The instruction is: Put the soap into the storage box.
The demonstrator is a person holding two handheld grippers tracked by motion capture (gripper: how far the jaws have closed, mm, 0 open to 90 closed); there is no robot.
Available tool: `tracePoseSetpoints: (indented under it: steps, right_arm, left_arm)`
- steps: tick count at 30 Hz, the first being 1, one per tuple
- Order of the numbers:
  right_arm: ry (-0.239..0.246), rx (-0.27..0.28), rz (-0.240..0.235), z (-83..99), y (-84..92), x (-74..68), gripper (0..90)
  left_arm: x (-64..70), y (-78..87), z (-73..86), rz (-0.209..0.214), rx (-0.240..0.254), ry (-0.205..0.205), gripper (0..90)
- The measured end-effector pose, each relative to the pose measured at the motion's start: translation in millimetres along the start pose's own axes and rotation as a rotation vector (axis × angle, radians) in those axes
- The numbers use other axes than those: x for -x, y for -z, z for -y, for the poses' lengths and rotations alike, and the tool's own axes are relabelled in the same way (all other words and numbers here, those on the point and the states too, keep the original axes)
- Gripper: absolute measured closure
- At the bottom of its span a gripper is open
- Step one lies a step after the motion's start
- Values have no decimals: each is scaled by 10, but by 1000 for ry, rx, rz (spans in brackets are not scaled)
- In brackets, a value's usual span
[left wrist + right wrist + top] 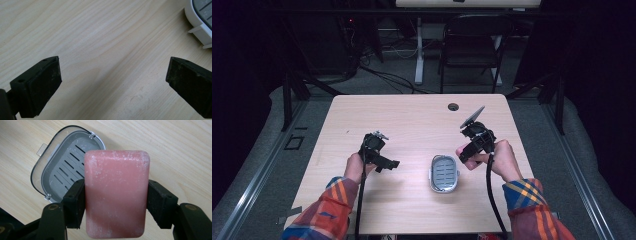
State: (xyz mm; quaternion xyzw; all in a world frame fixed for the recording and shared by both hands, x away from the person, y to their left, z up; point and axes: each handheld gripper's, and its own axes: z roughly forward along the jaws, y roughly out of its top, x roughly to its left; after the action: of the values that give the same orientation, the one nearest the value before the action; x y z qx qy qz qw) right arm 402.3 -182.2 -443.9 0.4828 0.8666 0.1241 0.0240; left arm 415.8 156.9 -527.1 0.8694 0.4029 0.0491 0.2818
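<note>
A pink bar of soap with a whitish bloom stands upright between the jaws of my right gripper, which is shut on it. Behind it in the right gripper view lies an open white soap dish with a grey slotted insert. In the high view the soap dish rests on the table near the front, and my right gripper hovers just right of it. My left gripper is held left of the dish, jaws wide open over bare wood. A corner of the dish shows at top right in the left gripper view.
The light wooden table has a small cable hole near its far edge. Beyond the table stand a dark folding chair and a white desk leg on a grey floor with cables.
</note>
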Motion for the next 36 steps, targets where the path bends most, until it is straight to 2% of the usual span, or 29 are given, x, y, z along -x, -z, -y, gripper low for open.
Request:
tracePoseSetpoints:
  steps: [12, 25, 27, 30, 36]
  right_arm:
    - [10, -13, -8, -56, -39, -68, 372]
    - [44, -35, -12, -140, -142, -182, 372]
    - [22, -20, -20, -140, -175, -210, 373]
    - [48, -49, -13, -167, -189, -210, 373]
    - [53, -65, -8, -196, -262, -258, 372]
  left_arm:
    - [2, 2, 2, 2, -1, 1, 0]
    - [8, -2, 1, -2, -1, -2, 0]
    - [7, -3, 2, -2, -2, -2, 0]
    - [6, -3, 1, -1, -4, -3, 0]
    - [8, -3, 1, 0, -4, -4, 0]
